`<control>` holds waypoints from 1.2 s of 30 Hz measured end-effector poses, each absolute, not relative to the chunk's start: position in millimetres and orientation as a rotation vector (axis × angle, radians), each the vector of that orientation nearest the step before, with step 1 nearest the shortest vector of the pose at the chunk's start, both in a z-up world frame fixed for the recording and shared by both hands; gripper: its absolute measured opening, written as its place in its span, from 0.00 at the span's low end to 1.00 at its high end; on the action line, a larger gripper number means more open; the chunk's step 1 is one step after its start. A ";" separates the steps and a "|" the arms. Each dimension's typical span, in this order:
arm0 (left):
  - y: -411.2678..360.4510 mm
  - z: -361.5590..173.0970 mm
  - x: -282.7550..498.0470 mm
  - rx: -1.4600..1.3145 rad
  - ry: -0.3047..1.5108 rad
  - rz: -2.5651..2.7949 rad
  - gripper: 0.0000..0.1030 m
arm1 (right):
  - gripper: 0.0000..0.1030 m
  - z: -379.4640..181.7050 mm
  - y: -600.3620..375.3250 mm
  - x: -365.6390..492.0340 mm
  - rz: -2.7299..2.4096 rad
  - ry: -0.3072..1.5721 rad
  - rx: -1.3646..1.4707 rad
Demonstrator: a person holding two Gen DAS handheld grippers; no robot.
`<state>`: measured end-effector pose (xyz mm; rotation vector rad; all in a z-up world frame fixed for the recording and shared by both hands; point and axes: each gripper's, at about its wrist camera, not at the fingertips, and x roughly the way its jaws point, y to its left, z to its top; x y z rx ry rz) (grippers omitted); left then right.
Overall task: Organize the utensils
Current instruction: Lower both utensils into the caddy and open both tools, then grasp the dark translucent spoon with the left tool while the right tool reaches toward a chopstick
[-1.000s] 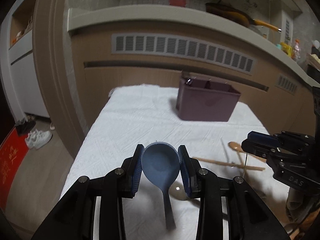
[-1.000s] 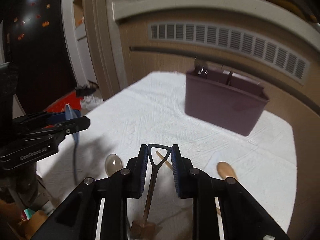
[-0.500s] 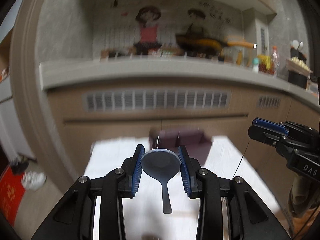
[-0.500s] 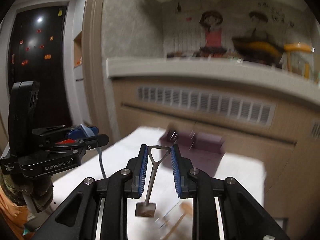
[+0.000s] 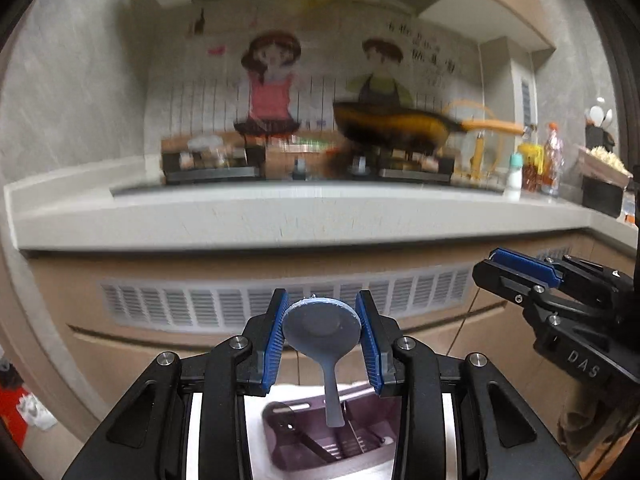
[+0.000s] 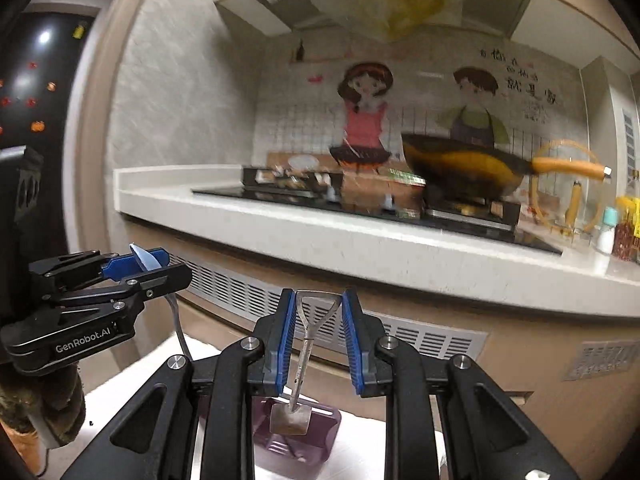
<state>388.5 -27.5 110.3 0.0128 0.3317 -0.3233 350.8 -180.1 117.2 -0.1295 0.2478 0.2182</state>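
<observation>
My left gripper is shut on the bowl of a blue-grey spoon; its handle hangs down over the purple utensil holder, which sits on white cloth below. My right gripper is shut on the triangular handle of a small metal shovel-shaped spoon; its blade dangles above the purple holder. Each view shows the other tool: the right gripper at the right edge, the left gripper with the blue spoon at the left. A dark utensil lies inside the holder.
A kitchen counter edge runs across ahead, with a hob and a black-and-yellow wok on it. Bottles stand at its right end. A vented cabinet front is below. A gloved hand holds the left tool.
Both grippers have risen from the white cloth and moved toward the purple holder, carrying the blue spoon and the metal shovel spoon. The views tilted up to the counter; the holder now lies beneath them.
</observation>
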 end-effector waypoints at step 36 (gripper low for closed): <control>31.9 -30.4 284.3 -0.012 0.772 -0.184 0.59 | 0.49 -20.0 -183.8 276.9 0.283 0.589 -0.159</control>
